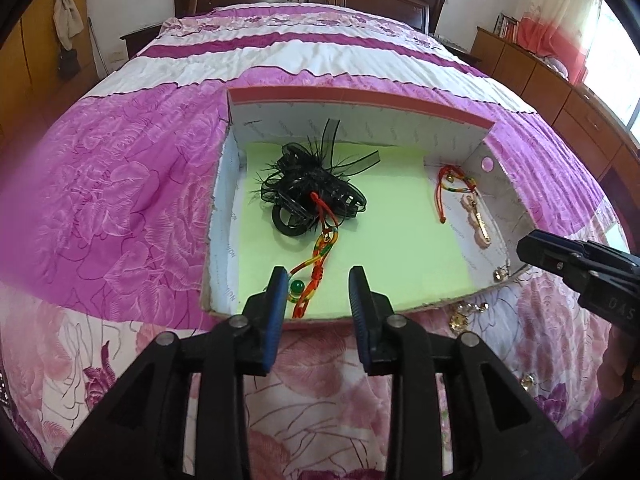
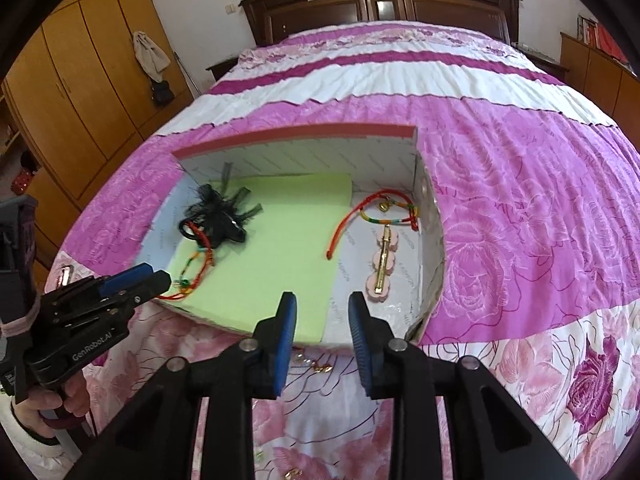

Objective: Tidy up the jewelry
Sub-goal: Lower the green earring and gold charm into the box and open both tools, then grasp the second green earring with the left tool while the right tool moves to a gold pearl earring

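Observation:
An open cardboard box (image 1: 360,114) (image 2: 296,132) with a green liner lies on the bed. Inside are a black hair clip with ribbons (image 1: 316,188) (image 2: 218,216), a red-and-multicolour cord bracelet with a green bead (image 1: 316,268) (image 2: 196,268) draped over the front edge, a second red cord bracelet (image 1: 452,188) (image 2: 380,208) and a pink-and-gold hair pin (image 1: 478,220) (image 2: 384,264). My left gripper (image 1: 318,280) (image 2: 160,276) is open at the box's front edge, beside the beaded bracelet. My right gripper (image 2: 322,304) (image 1: 532,246) is open and empty at the box's front right.
Small gold trinkets (image 1: 464,316) (image 2: 316,364) lie on the floral bedspread (image 2: 520,200) just in front of the box. A dark wooden headboard (image 2: 380,4) stands far back, wardrobes (image 2: 80,80) to the left, a low cabinet (image 1: 560,84) to the right.

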`<state>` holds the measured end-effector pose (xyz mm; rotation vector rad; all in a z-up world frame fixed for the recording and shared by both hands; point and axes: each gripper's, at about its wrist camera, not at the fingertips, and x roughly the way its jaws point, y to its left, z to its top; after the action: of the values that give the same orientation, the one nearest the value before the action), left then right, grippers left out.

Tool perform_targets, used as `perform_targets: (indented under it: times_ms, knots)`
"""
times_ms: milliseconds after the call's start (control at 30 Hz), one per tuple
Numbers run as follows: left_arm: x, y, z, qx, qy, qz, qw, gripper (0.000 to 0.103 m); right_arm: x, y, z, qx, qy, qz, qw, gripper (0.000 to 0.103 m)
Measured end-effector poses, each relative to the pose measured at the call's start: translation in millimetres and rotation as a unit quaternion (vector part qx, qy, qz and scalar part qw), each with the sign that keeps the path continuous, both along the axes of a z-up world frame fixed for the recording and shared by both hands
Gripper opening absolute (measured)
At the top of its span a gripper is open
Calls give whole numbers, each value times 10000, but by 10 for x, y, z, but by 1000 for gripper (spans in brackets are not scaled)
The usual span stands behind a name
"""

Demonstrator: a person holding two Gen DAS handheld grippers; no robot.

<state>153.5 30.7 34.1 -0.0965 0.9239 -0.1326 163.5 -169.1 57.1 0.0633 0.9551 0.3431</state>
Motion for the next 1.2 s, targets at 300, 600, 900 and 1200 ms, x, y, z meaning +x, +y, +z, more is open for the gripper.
perform_targets:
  times_ms: [300,600,900,1200]
  knots:
    - [-202,-29,176,-72,-113,-103,9999,24,-309,-47,241,178,-247,-5,9995,30]
    - [-384,-124,298,-143,-168,-349,9991,24,-580,-152,300,224,-261,-96,9994,30]
    - [-502,-298,231,-163,-55,-629,9979,25,-792,-307,165,231,-81,-210,9995,30]
    - [-537,-507,2,-142,231,-867,9959,25,-927,-494,-36,239,128,-434,9987,30]
